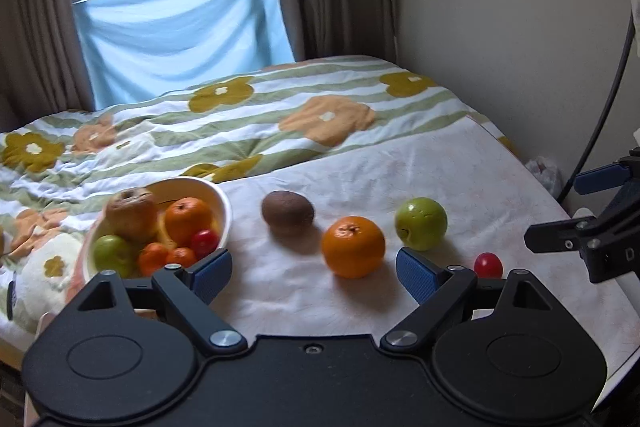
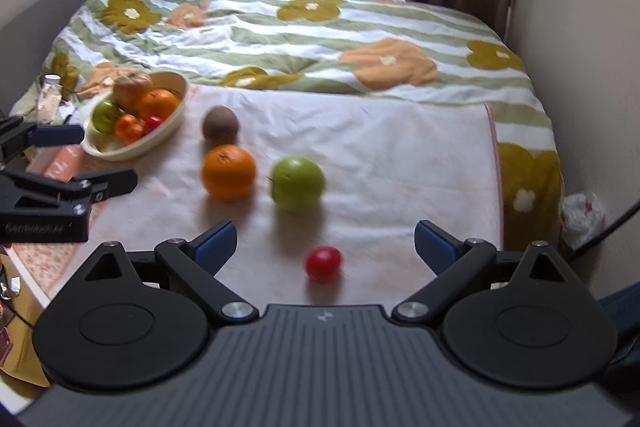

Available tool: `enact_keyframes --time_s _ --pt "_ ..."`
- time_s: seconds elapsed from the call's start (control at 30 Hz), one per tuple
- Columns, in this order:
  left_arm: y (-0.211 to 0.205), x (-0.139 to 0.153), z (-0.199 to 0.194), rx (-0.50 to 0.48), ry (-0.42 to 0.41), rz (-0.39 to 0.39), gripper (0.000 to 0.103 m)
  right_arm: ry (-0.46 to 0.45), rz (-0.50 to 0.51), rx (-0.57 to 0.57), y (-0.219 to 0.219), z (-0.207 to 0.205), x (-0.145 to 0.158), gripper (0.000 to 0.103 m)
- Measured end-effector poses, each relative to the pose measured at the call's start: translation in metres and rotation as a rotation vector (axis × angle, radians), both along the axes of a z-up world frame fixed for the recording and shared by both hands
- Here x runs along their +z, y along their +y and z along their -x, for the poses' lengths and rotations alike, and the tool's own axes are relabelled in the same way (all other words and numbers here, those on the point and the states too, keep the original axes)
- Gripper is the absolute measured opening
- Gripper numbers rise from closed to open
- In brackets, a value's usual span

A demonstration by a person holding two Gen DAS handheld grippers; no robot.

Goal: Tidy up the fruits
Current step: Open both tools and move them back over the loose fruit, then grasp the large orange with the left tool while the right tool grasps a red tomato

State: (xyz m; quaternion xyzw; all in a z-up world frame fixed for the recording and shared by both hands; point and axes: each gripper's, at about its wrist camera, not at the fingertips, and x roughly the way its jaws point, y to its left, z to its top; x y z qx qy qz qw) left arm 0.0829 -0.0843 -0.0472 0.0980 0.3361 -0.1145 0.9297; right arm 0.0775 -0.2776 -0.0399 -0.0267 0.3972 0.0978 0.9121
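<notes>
Left wrist view: the left gripper (image 1: 314,277) stood wide and empty before the orange (image 1: 353,246); the bowl (image 1: 224,205) lay to its left.

Right wrist view: the right gripper (image 2: 325,246), wide and empty, faced the cherry tomato (image 2: 323,263). Centring it between the pads should prevent rolling.

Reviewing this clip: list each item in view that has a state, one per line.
left gripper: open, empty
right gripper: open, empty
bowl: holding several fruits, not full
large orange: loose on the white cloth
green apple: loose on the cloth
brown fruit: loose on the cloth
small red fruit: loose, nearest the right gripper
</notes>
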Motion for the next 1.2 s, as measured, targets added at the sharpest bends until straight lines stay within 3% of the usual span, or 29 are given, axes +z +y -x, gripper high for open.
enact_keyframes --time_s 0.43,0.63,0.9,1.2 --pt "-0.034 -0.056 -0.072 -0.098 0.101 -0.073 0.091 0.105 -0.033 -0.063 -0.020 -0.019 -0.056 0.103" --pt "-0.036 -0.072 -0.091 -0.128 0.152 -0.068 0.085 0.142 -0.034 -0.070 -0.012 -0.029 -0.070 0.098" --pt "-0.040 -0.081 -0.103 -0.161 0.191 -0.052 0.067 0.173 -0.047 -0.077 -0.005 -0.038 -0.079 0.086" --pt "-0.039 -0.082 -0.103 -0.173 0.183 -0.052 0.065 0.178 -0.049 -0.069 -0.002 -0.040 -0.081 0.079"
